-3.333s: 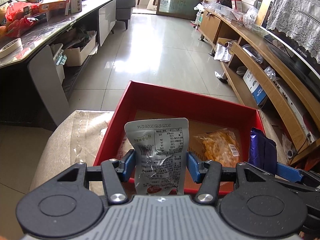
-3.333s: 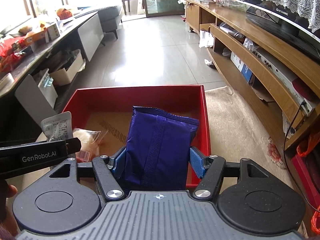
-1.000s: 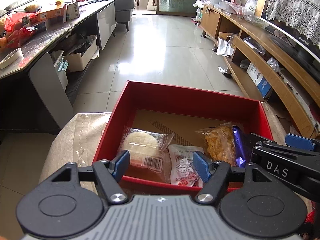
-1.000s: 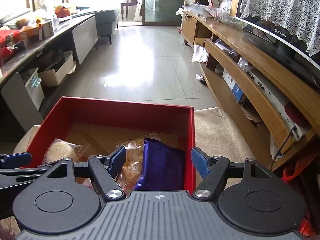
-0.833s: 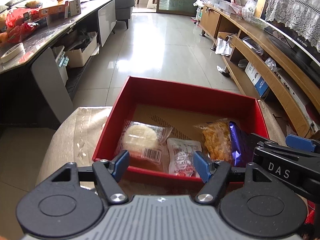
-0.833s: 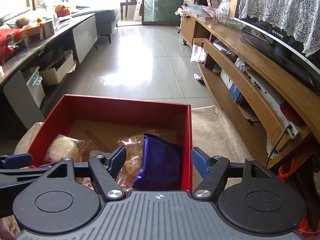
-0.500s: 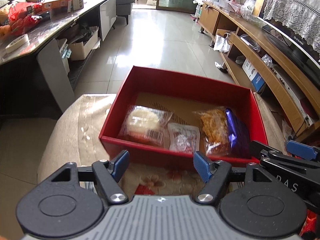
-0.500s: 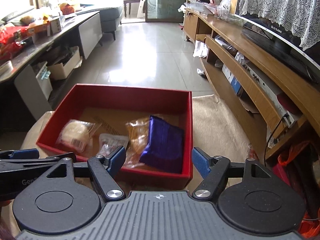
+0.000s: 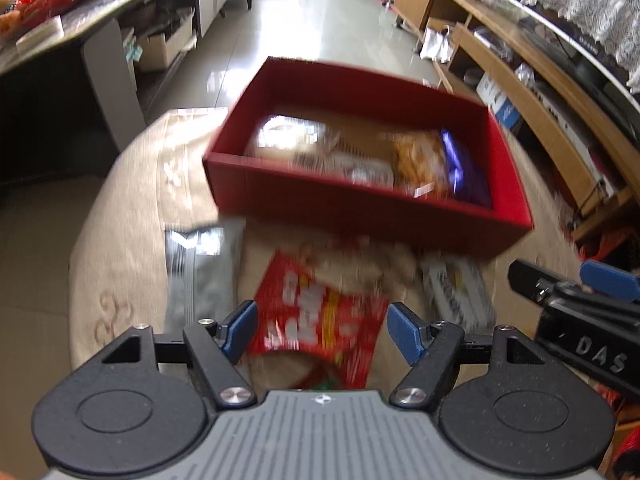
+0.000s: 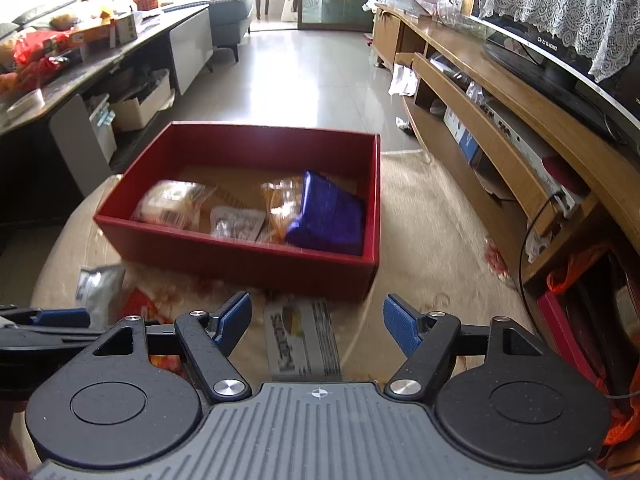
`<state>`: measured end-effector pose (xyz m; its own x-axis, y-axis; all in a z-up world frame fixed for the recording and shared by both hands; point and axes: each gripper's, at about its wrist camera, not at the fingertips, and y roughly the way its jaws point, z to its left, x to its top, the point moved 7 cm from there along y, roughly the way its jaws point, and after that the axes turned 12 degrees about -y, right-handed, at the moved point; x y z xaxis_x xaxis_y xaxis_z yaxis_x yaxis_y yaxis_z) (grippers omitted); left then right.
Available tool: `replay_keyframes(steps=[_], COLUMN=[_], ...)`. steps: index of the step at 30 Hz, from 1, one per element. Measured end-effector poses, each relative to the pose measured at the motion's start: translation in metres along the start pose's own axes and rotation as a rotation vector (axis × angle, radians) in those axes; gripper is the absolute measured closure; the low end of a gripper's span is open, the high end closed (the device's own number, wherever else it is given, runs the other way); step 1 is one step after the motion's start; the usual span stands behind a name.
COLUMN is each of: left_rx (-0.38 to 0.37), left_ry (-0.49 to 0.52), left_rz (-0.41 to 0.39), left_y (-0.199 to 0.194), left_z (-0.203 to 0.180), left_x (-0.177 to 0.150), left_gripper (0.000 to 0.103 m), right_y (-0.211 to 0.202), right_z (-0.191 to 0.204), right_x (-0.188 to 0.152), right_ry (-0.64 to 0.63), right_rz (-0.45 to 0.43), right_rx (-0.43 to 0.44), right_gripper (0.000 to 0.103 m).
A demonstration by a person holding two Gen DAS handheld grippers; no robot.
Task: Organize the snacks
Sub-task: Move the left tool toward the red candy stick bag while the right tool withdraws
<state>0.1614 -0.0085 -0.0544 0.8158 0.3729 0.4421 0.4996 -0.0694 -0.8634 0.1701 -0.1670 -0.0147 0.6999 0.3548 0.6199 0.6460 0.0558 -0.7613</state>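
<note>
Red snack packet (image 9: 320, 320) between left tool (image 9: 322, 330) pads

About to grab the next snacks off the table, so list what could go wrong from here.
1. The red packet under the open left gripper lies close beside the grey packet; closing could snag both.
2. The white packet below the open right gripper lies flat, so the fingers may slide over it.
3. The grippers work side by side and could collide.
</note>
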Motion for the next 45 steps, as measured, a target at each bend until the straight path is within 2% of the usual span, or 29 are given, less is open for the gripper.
replay_keyframes(steps=[11, 18, 22, 24, 27, 32, 35, 38, 43, 45], left_rx=[-0.012, 0.004, 0.05, 0.07, 0.087, 0.104, 0.133, 0.127, 0.13, 0.128], left_ry=[-0.028, -0.114, -0.139, -0.116, -0.013, 0.081, 0.112, 0.097, 0.078, 0.098], left_rz=[0.127, 0.164, 0.134, 0.105, 0.095, 0.12, 0.123, 0.123, 0.133, 0.127], left_y=[0.004, 0.014, 0.021, 0.021, 0.019, 0.01, 0.005, 0.006, 0.017, 0.019], left_z=[0.007, 0.008, 0.006, 0.002, 0.0, 0.018, 0.027, 0.028, 0.02, 0.017], left_x=[-0.062, -0.09, -0.097, -0.1, -0.106, -0.108, -0.103, -0.099, -0.101, -0.102], left_gripper=[0.035, 0.035, 0.033, 0.033, 0.034, 0.049, 0.053, 0.052, 0.041, 0.04], right_y=[-0.018, -0.026, -0.031, -0.033, -0.035, -0.038, -0.037, -0.032, -0.017, -0.013], right_z=[-0.007, -0.016, -0.02, -0.022, -0.025, -0.028, -0.025, -0.017, -0.005, -0.003], right_x=[-0.037, -0.05, -0.054, -0.055, -0.057, -0.059, -0.062, -0.07, -0.089, -0.097], right_ry=[-0.02, -0.027, -0.033, -0.036, -0.04, -0.048, -0.069, -0.093, -0.126, -0.122], right_rz=[0.035, 0.031, 0.021, 0.015, 0.009, 0.007, 0.022, 0.054, 0.135, 0.165], right_rx=[0.009, 0.02, 0.031, 0.034, 0.032, 0.035, 0.051, 0.09, 0.106, 0.106], right_gripper=[0.024, 0.023, 0.023, 0.023, 0.023, 0.023, 0.023, 0.022, 0.021, 0.02])
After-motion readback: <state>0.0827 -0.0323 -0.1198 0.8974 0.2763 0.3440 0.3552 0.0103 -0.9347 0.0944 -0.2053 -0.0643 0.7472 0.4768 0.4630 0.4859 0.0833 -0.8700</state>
